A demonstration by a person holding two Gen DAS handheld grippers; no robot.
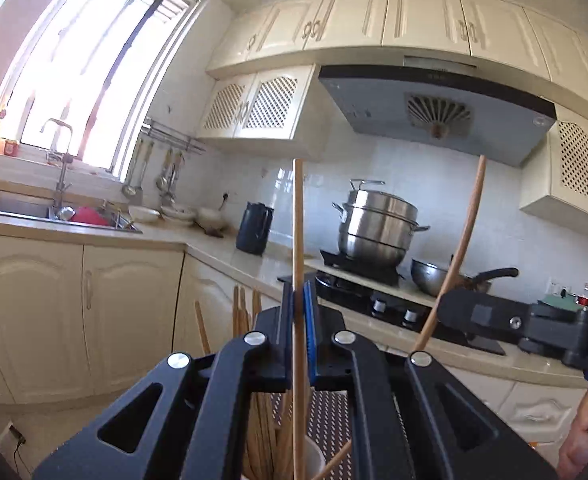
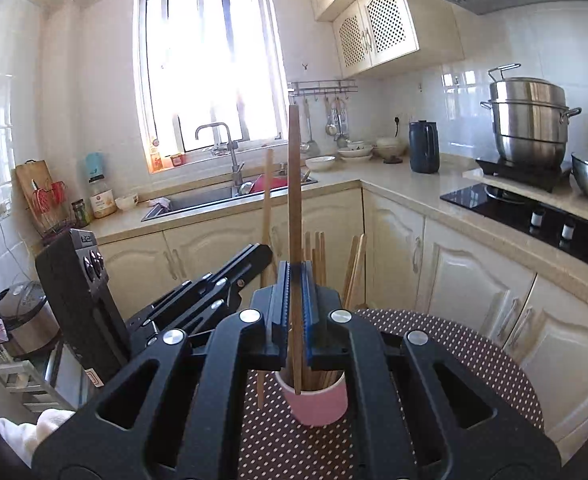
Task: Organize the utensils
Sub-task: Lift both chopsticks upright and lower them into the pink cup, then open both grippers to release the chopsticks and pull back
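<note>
1. The left gripper (image 1: 300, 312) has its jaws closed tight on one wooden chopstick (image 1: 298, 216), which stands upright through the blue pads.
2. The right gripper (image 2: 294, 300) is likewise clamped on a darker chopstick (image 2: 294, 184), its lower end hanging just in front of the cup's rim.
3. Below both sits a pink cup (image 2: 318, 404) with more chopsticks (image 2: 320, 252) standing in it; one thin stick (image 2: 260, 388) stands just beside the cup, outside it.
4. The cup rests on a round table with a brown dotted cloth (image 2: 454, 352).
5. Around it is a kitchen: cream cabinets (image 2: 474, 276), a sink (image 2: 197, 200) under a bright window (image 2: 209, 64), a black stove (image 2: 534, 216) and a steel steamer pot (image 2: 530, 120).
</note>
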